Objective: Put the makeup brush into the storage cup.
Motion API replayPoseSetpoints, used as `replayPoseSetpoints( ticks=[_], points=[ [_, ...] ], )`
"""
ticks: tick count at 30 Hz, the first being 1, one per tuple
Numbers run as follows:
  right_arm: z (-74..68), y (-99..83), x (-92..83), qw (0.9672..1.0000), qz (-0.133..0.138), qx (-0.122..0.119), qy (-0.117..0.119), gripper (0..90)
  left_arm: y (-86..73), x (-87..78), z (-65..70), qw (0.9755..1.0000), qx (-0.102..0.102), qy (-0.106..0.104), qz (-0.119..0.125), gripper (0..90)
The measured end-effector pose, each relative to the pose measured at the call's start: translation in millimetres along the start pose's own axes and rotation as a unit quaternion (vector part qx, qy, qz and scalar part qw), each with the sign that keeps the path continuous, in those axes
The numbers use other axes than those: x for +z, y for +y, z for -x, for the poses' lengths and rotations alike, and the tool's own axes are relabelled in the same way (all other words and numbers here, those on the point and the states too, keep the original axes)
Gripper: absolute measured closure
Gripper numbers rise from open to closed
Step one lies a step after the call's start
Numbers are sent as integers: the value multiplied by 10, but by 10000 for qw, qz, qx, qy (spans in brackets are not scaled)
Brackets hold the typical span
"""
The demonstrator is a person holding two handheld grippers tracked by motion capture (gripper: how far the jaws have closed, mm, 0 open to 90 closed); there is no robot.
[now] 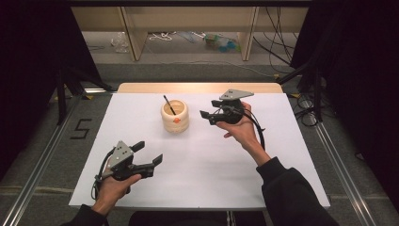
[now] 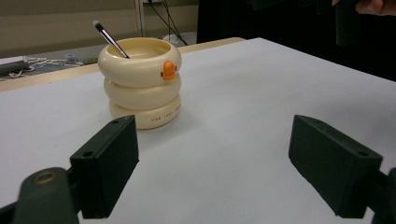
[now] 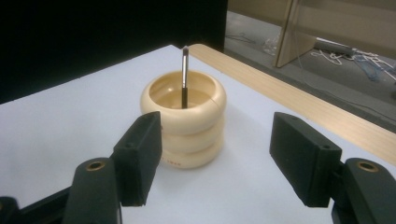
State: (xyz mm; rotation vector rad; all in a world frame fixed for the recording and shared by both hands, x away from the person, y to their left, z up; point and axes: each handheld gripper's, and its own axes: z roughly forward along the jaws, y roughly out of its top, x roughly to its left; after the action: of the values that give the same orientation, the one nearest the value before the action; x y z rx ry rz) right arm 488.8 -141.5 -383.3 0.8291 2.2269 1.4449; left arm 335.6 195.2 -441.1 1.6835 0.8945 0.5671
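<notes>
A cream cup (image 1: 175, 117) shaped like three stacked rings, with a small orange beak on its side, stands on the white table top (image 1: 202, 160) toward the far middle. A thin dark brush (image 1: 169, 104) leans inside it. My right gripper (image 1: 209, 108) hovers just right of the cup, pointing at it, jaws open and empty. In the right gripper view the cup (image 3: 184, 121) and brush (image 3: 184, 74) sit beyond the right gripper (image 3: 215, 158). My left gripper (image 1: 148, 152) rests near the front left, open and empty. The left gripper view shows the cup (image 2: 142, 84) ahead of the left gripper (image 2: 215, 163).
A wooden strip (image 1: 197, 87) borders the table's far edge. Behind it on the floor are shelf legs (image 1: 134, 37), cables and small clutter (image 1: 219, 42). Metal rails (image 1: 42, 155) run along both sides, with dark curtains beyond.
</notes>
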Motion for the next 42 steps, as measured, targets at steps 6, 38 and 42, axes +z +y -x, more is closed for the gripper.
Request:
replayPoseSetpoints(
  ticks=[6, 38, 42],
  points=[
    [31, -69, -106, 10000, -28, 39, -28, 344, 6, 0, 6, 10000, 0, -11, 24, 161],
    [3, -402, -525, 9996, -52, 243, -153, 185, 13, 27, 23, 10000, 25, -21, -31, 161],
    [-2, -430, -575, 9994, 15, 287, -185, 188, 14, 31, 20, 10000, 37, -20, -29, 161]
  ],
)
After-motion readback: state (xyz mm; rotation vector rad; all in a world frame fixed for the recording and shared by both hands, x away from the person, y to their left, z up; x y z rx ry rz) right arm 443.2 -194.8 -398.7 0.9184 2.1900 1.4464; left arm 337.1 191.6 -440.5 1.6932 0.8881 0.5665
